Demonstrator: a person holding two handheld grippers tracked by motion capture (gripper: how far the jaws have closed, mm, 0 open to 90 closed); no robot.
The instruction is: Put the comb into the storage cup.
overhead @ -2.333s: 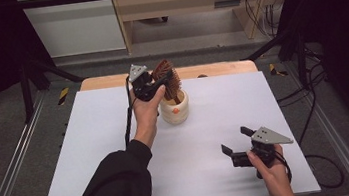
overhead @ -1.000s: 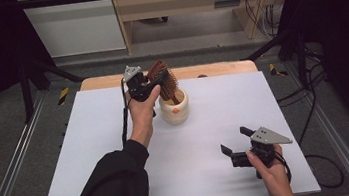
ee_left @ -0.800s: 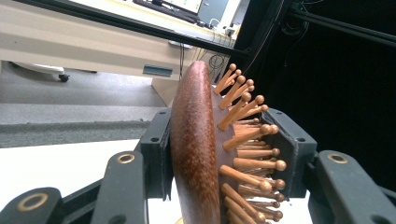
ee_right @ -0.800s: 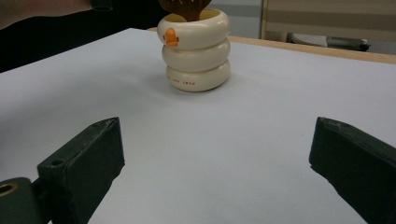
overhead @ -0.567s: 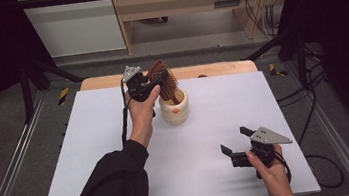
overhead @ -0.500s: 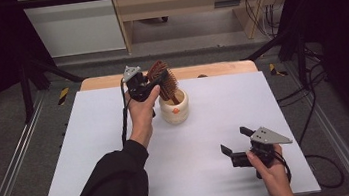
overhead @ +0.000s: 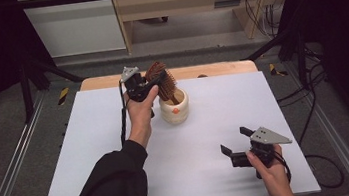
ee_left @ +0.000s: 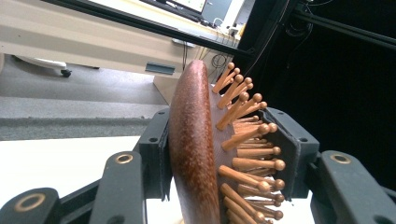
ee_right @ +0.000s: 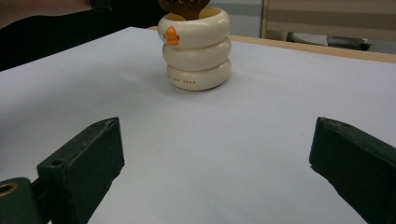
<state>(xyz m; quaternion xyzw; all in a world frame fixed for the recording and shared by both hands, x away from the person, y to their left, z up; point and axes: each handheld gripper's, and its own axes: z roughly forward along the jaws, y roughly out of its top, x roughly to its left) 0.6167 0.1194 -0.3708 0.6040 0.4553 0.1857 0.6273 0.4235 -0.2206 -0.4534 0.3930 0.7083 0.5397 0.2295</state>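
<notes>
A brown wooden hairbrush (overhead: 161, 77) stands with its handle down in a cream ringed cup (overhead: 174, 109) that has a small orange mark, at the far middle of the white table (overhead: 95, 163). My left gripper (overhead: 154, 84) is shut on the brush's head. In the left gripper view the jaws press the brush (ee_left: 194, 140) from both sides, one on its smooth back and one on the bristle tips, around my left gripper (ee_left: 224, 156). My right gripper (overhead: 233, 140) rests open near the front right of the table, facing the cup (ee_right: 196, 51), with nothing between its fingers (ee_right: 215, 154).
A wooden strip (overhead: 219, 68) runs along the table's far edge. Beyond it stands a wooden bench (overhead: 176, 7), with cables (overhead: 309, 106) on the floor at the right. Metal rails (overhead: 14, 163) flank the table.
My left gripper and the brush have edged slightly left since the earliest frame and have kept still for the last second. The right gripper has not moved.
</notes>
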